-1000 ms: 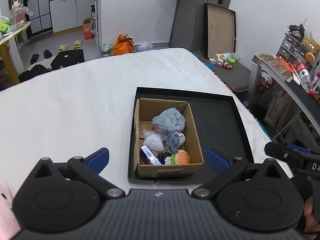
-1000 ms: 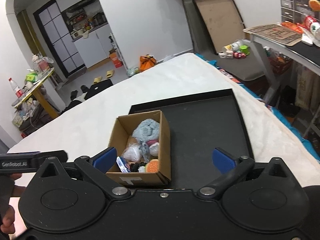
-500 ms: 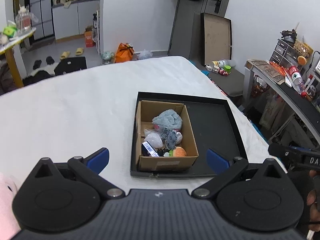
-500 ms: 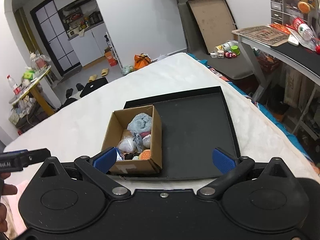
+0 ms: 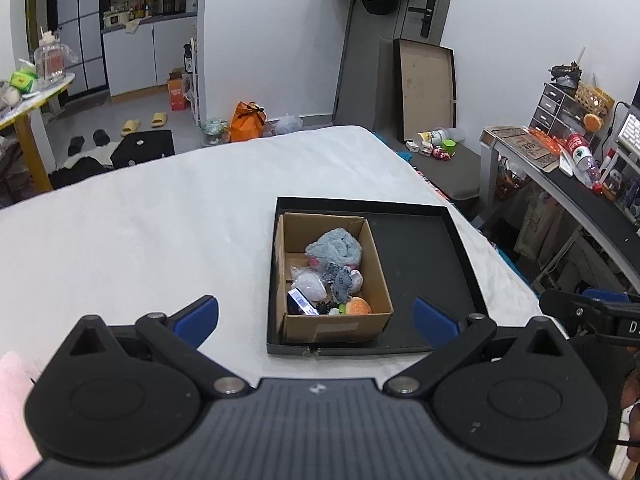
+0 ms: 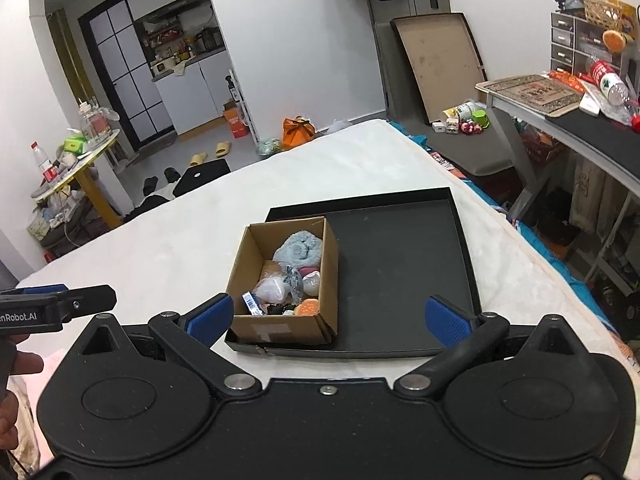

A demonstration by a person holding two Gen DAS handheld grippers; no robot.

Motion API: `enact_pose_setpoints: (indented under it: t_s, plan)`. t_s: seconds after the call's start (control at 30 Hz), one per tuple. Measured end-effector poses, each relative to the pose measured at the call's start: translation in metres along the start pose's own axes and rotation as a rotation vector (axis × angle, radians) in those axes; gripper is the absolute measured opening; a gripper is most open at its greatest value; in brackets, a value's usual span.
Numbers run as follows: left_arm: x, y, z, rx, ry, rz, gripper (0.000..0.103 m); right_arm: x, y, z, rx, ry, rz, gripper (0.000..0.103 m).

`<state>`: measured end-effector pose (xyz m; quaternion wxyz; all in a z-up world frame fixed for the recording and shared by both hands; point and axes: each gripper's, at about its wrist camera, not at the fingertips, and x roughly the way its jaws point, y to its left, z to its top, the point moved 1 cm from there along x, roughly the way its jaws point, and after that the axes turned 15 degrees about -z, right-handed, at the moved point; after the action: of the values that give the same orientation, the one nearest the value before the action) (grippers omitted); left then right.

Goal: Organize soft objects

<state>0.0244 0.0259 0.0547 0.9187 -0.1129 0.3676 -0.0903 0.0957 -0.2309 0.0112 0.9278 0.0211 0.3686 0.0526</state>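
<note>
A brown cardboard box (image 5: 338,326) (image 6: 280,330) stands in the left part of a shallow black tray (image 5: 420,264) (image 6: 400,264) on a white-covered surface. Inside it lie a grey-blue plush (image 5: 334,246) (image 6: 300,247), a small orange plush (image 5: 359,306) (image 6: 307,307), a clear bag (image 5: 308,285) and other small soft items. My left gripper (image 5: 316,316) is open, held back from the box with nothing between its fingers. My right gripper (image 6: 328,316) is open too and empty, above the tray's near edge.
The white surface (image 5: 140,232) spreads wide to the left of the tray. Something pink (image 5: 12,400) lies at the lower left edge. A desk with clutter (image 5: 560,160) stands to the right. Bags and slippers lie on the floor beyond.
Both grippers have drawn back and up from the box, so it looks smaller and farther. Both stay open. The box contents have not moved.
</note>
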Motion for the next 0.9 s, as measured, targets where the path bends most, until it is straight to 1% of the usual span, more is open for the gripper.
enact_pose_setpoints:
  t_s: [0.13, 0.33, 0.47, 0.6, 0.9]
  plan:
    - [-0.002, 0.0036, -0.0001, -0.028, 0.001, -0.018, 0.103, -0.0045, 0.0012, 0.0004, -0.004, -0.007, 0.009, 0.103]
    - [-0.0075, 0.0032, 0.0005, -0.023, -0.01, -0.013, 0.103, -0.0056, 0.0014, -0.0018, -0.004, -0.008, 0.009, 0.103]
    - [-0.0088, 0.0015, -0.0006, -0.016, -0.008, -0.012, 0.103, -0.0041, 0.0019, -0.0033, -0.008, -0.008, 0.002, 0.103]
    - [-0.0083, 0.0033, -0.0013, -0.015, -0.005, -0.016, 0.103, -0.0053, -0.0011, -0.003, 0.017, -0.021, -0.008, 0.103]
    - [-0.0081, 0.0056, -0.0019, -0.02, -0.004, -0.011, 0.103, -0.0052, -0.0002, -0.0045, 0.007, -0.017, -0.018, 0.103]
